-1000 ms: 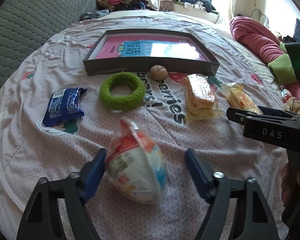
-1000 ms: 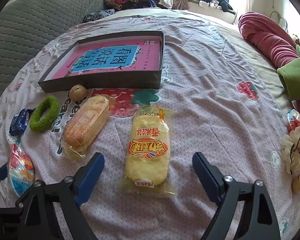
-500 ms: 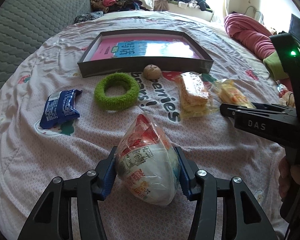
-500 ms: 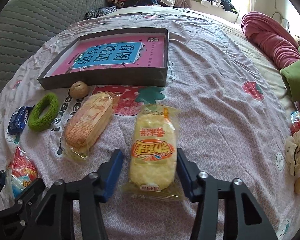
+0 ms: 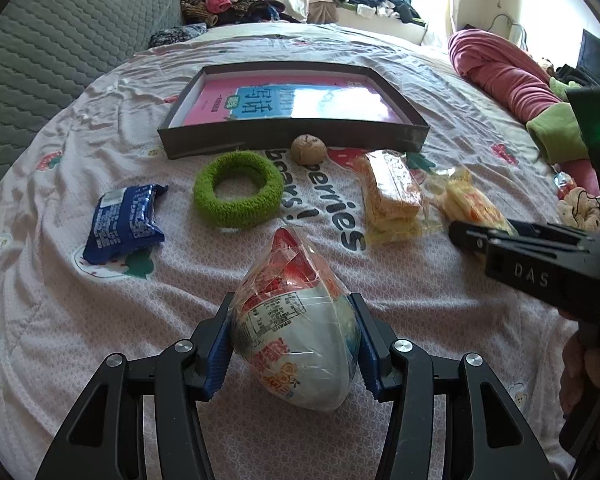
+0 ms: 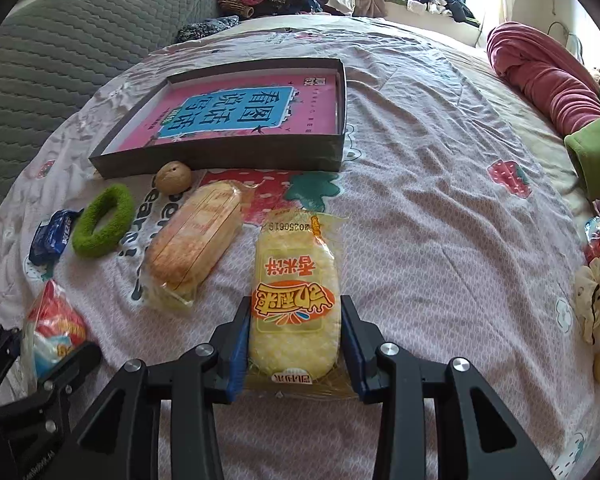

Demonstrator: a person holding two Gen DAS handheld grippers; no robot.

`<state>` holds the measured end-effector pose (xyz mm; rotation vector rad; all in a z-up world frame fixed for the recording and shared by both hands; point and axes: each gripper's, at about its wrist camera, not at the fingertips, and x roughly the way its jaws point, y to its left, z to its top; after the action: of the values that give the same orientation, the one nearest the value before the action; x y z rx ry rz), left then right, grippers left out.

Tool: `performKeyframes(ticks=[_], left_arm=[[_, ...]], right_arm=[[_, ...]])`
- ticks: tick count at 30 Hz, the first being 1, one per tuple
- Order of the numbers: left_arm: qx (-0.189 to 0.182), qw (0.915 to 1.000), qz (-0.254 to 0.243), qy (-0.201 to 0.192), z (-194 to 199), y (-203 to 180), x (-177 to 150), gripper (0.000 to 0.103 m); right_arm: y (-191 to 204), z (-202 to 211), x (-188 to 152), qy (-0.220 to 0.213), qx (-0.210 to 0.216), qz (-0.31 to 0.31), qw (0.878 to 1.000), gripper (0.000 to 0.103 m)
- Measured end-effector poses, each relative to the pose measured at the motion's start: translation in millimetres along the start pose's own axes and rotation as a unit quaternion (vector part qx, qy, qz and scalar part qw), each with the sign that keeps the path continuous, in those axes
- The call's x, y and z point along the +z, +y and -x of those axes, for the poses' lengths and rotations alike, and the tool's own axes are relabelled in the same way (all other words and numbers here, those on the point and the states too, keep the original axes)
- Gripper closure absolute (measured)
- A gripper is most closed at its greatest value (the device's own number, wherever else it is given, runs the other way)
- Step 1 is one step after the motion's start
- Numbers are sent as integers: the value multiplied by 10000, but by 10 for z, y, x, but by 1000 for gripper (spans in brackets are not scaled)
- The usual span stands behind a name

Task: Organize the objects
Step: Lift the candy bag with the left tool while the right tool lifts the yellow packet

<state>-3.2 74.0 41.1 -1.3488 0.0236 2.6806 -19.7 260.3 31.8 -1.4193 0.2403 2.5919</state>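
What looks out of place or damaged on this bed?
Nothing is spilled or torn. The snacks, green ring and brown ball lie loose on the bedsheet outside the box. Each claw grips one packet.

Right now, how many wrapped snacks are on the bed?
4. A blue packet lies far left, a red-and-white bag sits in the left hand-held gripper, an orange cracker pack lies mid-bed, and a yellow rice cracker sits in the right hand-held gripper. Others may be hidden.
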Motion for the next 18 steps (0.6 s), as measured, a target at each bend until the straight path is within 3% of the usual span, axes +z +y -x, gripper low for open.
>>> performKeyframes(ticks=[18], left_arm=[[63,9999,-35,-157,183,41,119,48]], right_arm=[[105,248,-27,-99,72,52,9999,62]])
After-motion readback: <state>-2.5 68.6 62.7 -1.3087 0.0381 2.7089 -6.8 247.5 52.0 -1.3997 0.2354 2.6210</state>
